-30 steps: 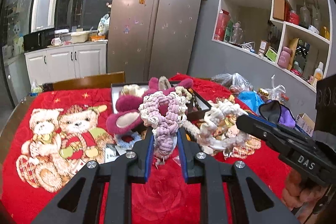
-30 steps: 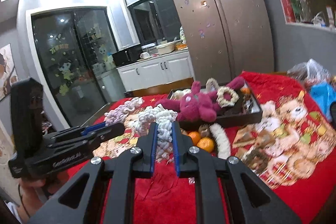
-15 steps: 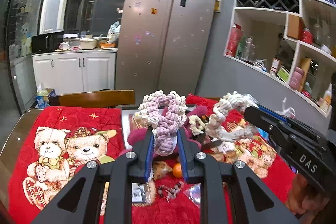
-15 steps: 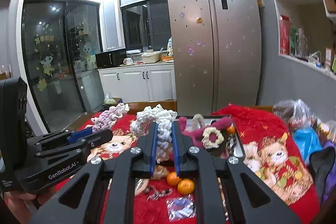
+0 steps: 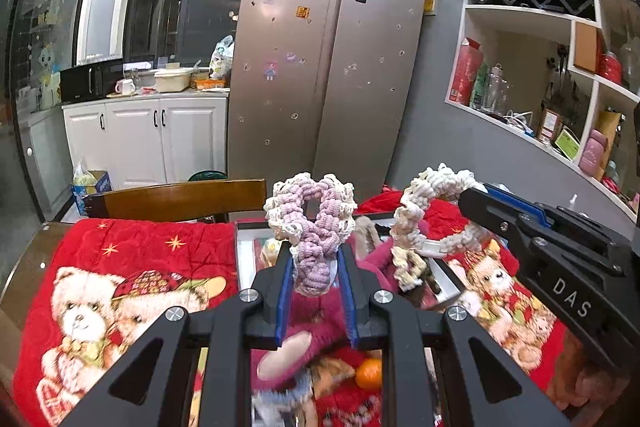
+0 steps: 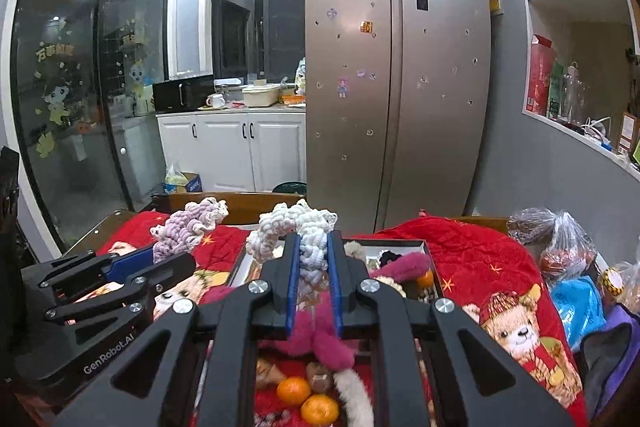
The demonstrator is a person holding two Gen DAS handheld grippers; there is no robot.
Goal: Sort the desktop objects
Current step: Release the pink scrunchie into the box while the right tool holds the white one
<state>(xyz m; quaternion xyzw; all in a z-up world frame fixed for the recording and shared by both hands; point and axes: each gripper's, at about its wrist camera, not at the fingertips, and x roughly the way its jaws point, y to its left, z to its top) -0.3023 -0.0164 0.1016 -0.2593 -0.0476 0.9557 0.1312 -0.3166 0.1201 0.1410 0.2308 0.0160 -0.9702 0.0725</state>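
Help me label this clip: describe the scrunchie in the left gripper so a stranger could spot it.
Over the red blanket, in front of the fridge, the left gripper pinches a scrunchie. It is lilac with cream edging; the right gripper's scrunchie is all cream.

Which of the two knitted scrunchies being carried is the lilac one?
The lilac scrunchie is the one clamped in the left gripper. The right gripper holds the cream scrunchie, which has no purple in it.
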